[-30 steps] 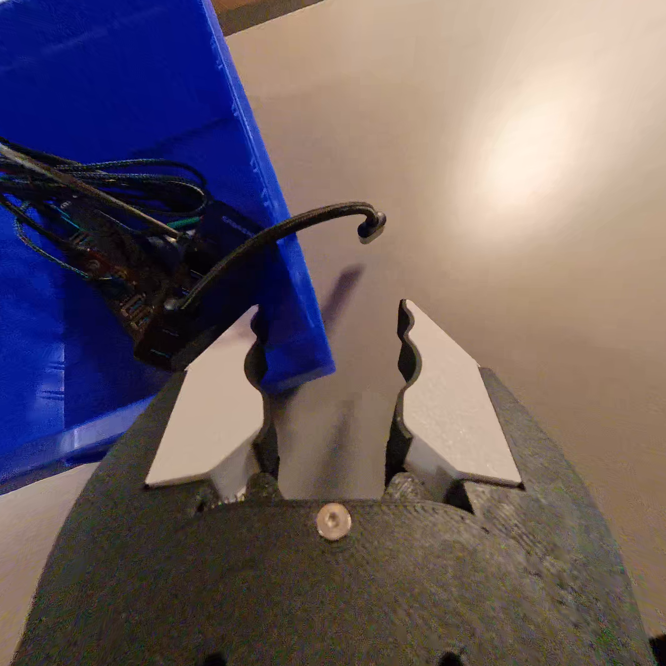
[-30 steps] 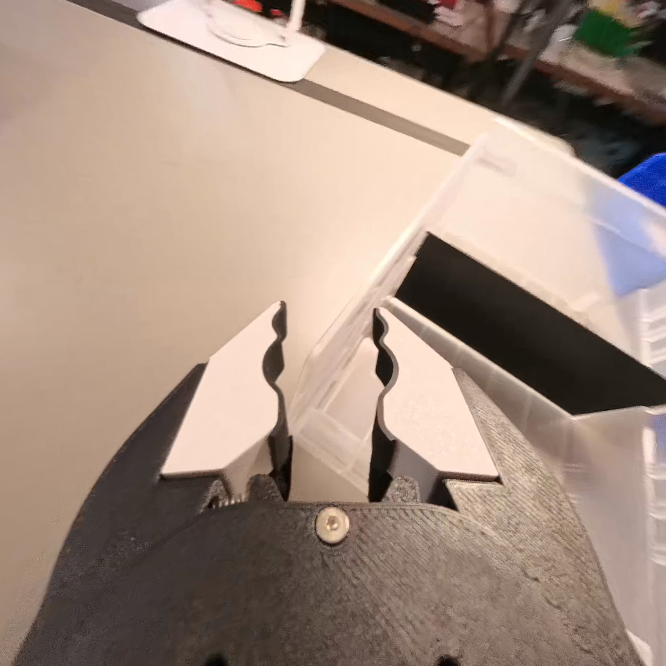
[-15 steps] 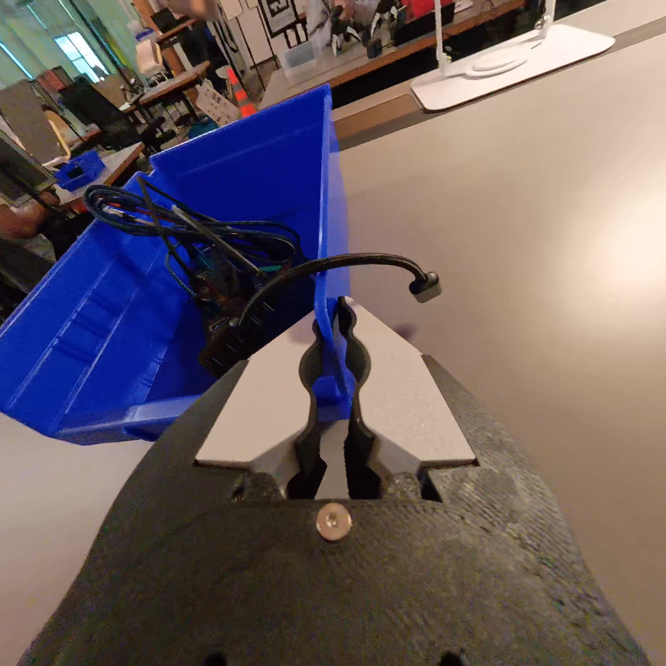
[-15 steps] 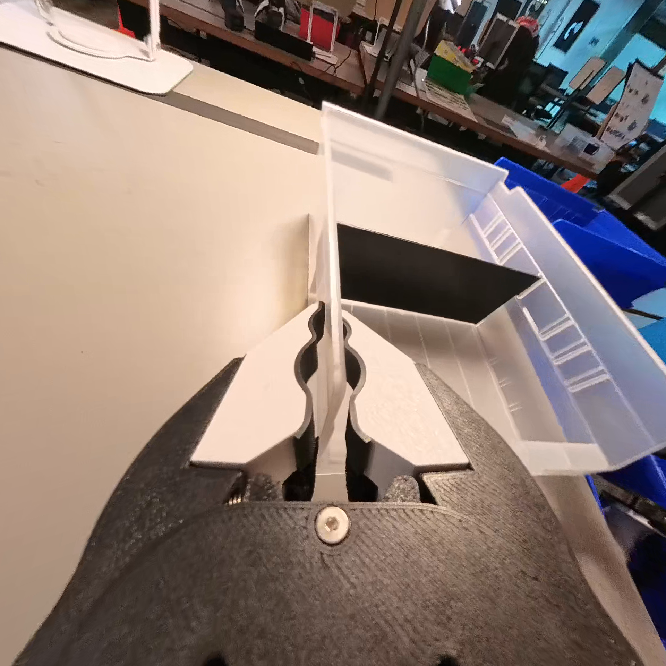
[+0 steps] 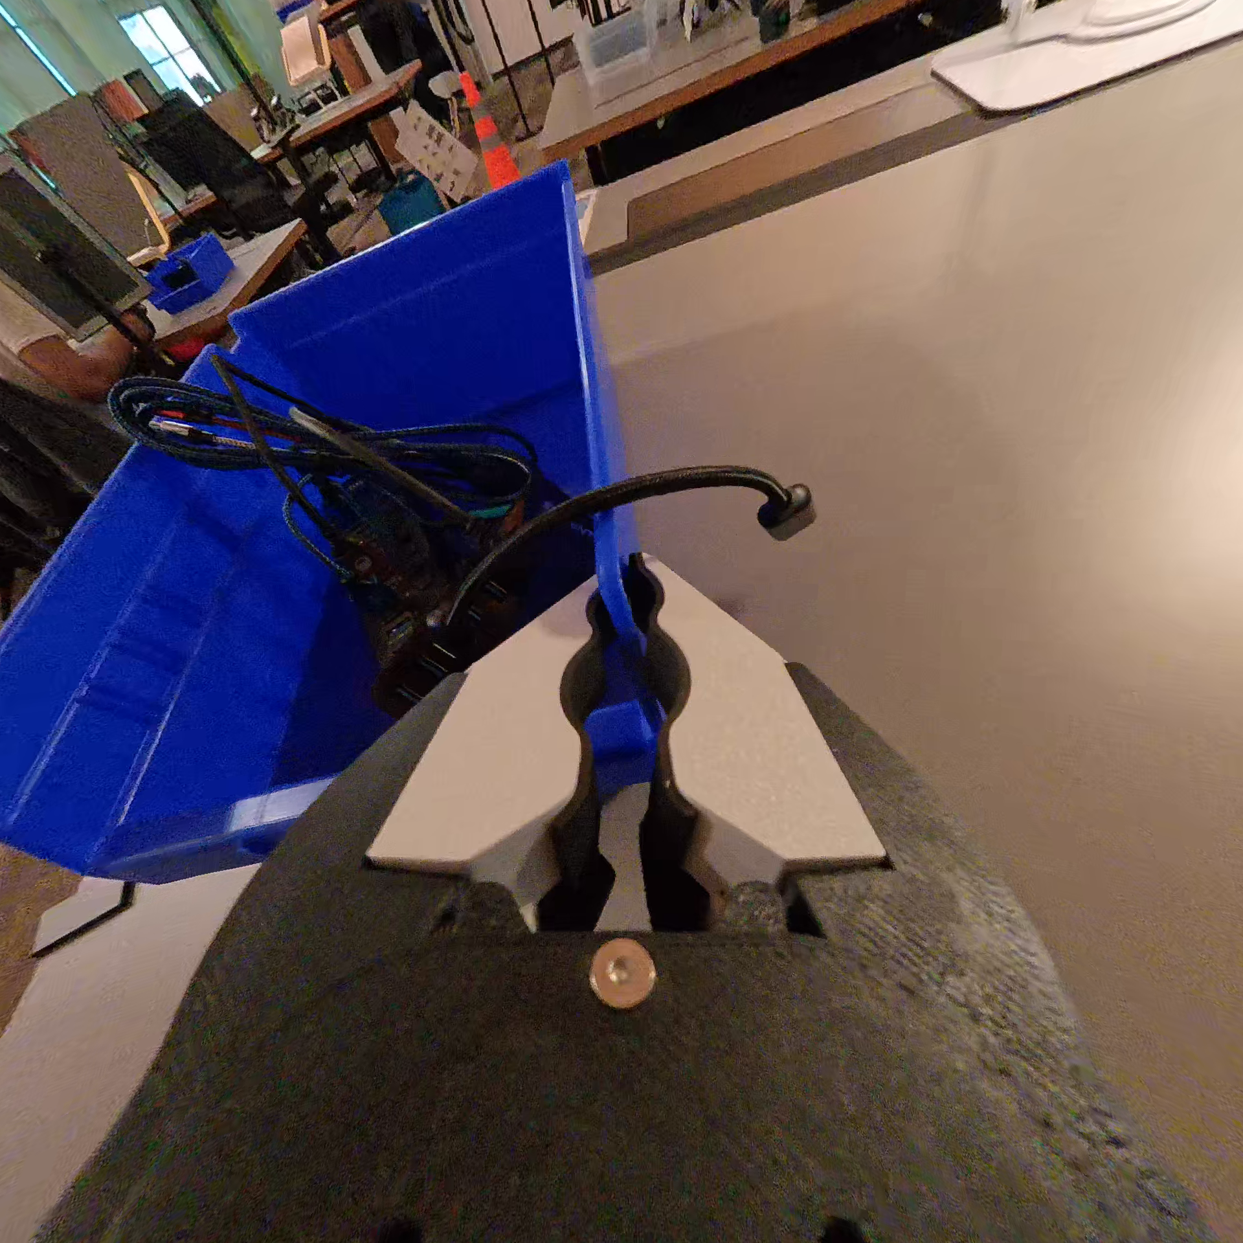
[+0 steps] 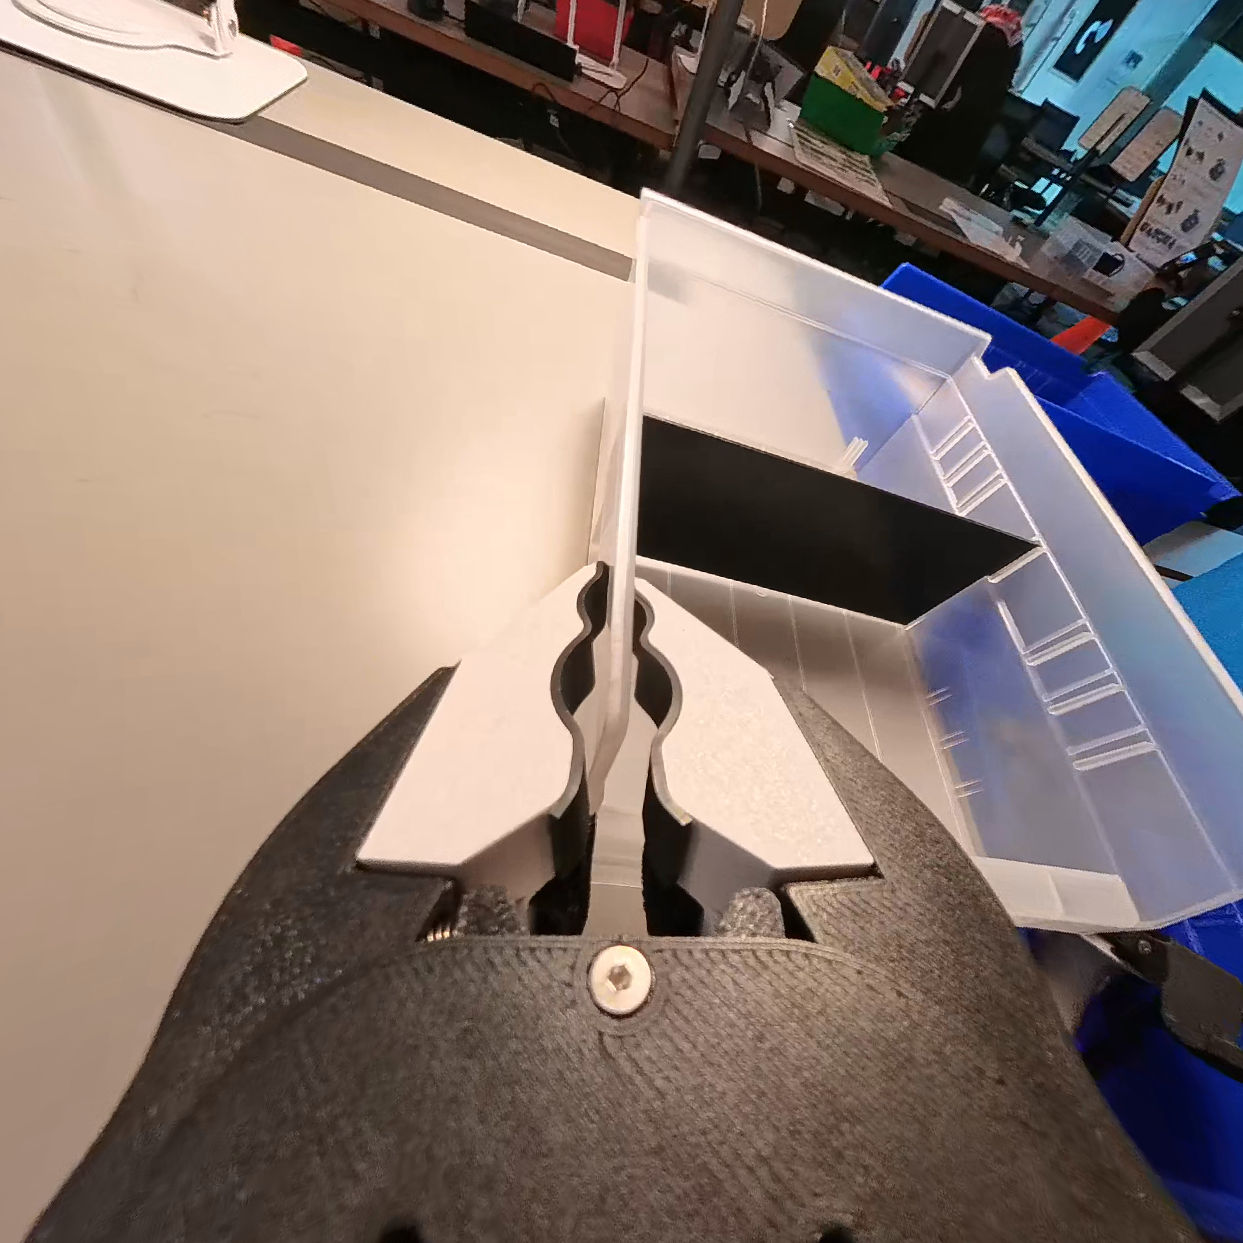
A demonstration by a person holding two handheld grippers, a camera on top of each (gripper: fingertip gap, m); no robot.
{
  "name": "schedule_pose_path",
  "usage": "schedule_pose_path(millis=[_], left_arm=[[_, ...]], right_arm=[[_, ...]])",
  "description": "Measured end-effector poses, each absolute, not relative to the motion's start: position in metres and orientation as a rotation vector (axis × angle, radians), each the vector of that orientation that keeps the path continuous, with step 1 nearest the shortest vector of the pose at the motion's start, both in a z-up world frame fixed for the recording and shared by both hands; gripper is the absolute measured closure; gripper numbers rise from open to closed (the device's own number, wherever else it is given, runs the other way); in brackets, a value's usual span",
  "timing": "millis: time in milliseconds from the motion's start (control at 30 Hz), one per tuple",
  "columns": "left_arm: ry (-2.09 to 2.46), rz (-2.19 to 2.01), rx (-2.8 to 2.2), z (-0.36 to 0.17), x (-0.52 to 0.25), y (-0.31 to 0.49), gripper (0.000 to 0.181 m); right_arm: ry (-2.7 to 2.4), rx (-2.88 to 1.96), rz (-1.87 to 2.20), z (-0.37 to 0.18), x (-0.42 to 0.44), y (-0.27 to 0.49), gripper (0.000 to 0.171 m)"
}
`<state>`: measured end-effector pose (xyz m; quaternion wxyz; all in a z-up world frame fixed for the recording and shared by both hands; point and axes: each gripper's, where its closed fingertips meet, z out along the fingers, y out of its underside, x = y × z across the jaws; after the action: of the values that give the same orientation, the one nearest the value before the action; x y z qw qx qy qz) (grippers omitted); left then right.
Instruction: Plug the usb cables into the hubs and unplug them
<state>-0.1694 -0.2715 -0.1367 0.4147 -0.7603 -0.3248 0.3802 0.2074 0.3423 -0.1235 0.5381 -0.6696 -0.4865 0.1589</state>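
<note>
My left gripper is shut on the right wall of a blue bin and holds it tilted, its near left corner off the table. Inside lie black USB hubs and a tangle of dark cables. One thick black cable arches over the bin wall, its plug hanging in the air above the table. My right gripper is shut on the left wall of a clear plastic bin with a black divider across it; I see nothing else inside.
The beige table stretches to the right of the blue bin and left of the clear bin. A white lamp base stands at the far edge. More blue bins sit right of the clear bin. Workbenches fill the background.
Both grippers were open a second ago and have closed on the bin walls. Both bins have since risen and tilted, and both views now look more level across the room.
</note>
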Motion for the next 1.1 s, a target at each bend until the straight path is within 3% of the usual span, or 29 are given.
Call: schedule_pose_path(millis=[367,1100], left_arm=[[-0.912,0.818,-1.872,-0.138,-0.204,-0.318,0.177],[-0.947,0.810,-1.831,-0.136,-0.215,-0.332,0.177]], right_arm=[[-1.200,-1.567,0.397,-0.124,0.218,0.346,0.169],[-1.255,-1.538,0.463,-0.124,0.222,0.354,0.170]])
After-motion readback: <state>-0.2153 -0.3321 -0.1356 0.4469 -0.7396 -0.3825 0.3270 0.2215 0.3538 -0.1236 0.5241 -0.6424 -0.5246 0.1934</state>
